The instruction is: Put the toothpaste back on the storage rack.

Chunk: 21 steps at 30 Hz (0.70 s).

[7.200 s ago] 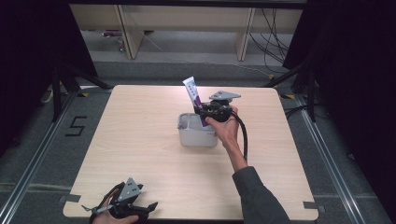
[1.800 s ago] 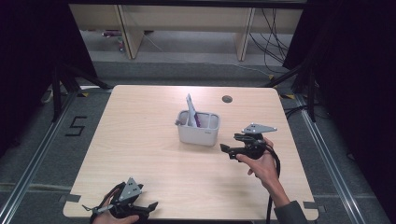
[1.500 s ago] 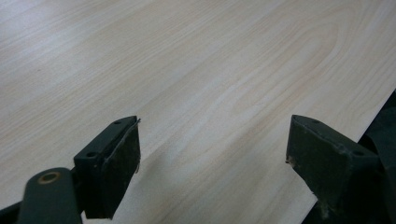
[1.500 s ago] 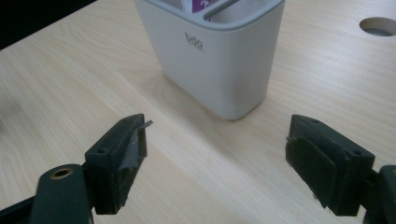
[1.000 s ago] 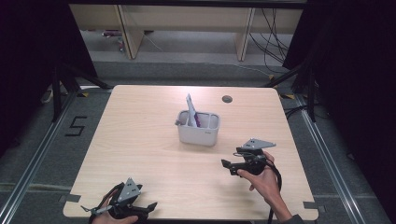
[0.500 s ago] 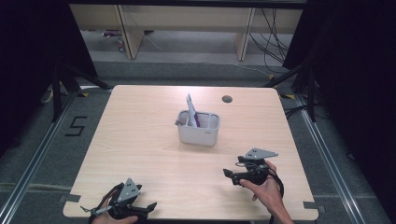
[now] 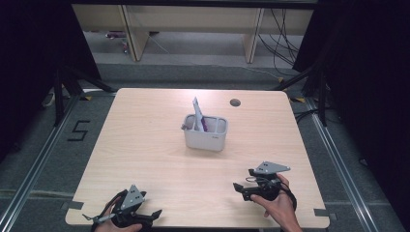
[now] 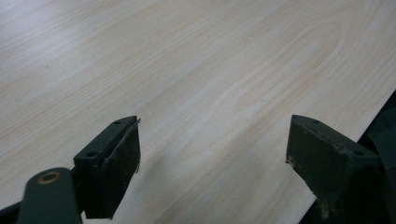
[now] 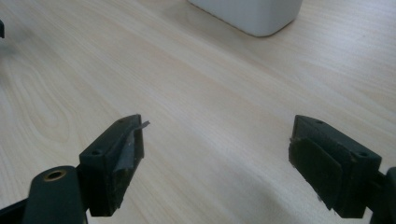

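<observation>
Both pairs of jaws stand wide apart with nothing between them: the right gripper (image 7: 240,187) sits low at the near right of the surface (image 7: 145,145), its empty jaws aimed across bare wood toward the white bin (image 9: 247,14), and the left gripper (image 7: 155,213) rests at the near left edge, jaws likewise spread over plain wood grain. Outward from the right jaws, well apart and up toward the middle of the surface, the bin (image 7: 206,133) stands upright with a flat white-and-purple packet (image 7: 198,115) leaning inside it, its top poking above the rim. The packet looks light, thin and bendy, probably slick, so a pinch on its exposed upper edge seems best. The bin looks like stiff, light plastic, easiest taken by one wall.
</observation>
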Available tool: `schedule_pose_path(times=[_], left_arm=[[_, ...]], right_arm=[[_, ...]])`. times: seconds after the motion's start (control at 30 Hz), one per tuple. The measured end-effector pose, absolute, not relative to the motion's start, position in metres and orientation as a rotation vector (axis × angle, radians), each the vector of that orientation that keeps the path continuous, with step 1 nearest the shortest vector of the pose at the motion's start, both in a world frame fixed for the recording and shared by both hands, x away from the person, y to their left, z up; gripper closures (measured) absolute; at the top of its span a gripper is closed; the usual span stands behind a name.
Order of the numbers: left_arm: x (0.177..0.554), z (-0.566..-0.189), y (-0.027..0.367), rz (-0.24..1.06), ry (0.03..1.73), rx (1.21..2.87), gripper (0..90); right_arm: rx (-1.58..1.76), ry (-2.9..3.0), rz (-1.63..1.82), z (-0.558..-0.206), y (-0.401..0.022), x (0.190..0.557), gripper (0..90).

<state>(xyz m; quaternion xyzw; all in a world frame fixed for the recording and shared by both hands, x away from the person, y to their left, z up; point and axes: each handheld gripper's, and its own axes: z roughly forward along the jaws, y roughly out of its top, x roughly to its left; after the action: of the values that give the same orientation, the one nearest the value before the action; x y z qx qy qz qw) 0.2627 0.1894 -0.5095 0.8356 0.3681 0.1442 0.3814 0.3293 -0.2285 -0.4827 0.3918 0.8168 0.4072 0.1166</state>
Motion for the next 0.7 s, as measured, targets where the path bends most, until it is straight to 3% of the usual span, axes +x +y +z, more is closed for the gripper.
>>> schedule_pose_path(times=[0.7], left_arm=[[0.262, -0.511, 0.190, 0.366, 0.942, 2.125, 17.2]], right_arm=[[1.163, 2.422, 1.120, -0.491, -0.241, 0.304, 18.2]])
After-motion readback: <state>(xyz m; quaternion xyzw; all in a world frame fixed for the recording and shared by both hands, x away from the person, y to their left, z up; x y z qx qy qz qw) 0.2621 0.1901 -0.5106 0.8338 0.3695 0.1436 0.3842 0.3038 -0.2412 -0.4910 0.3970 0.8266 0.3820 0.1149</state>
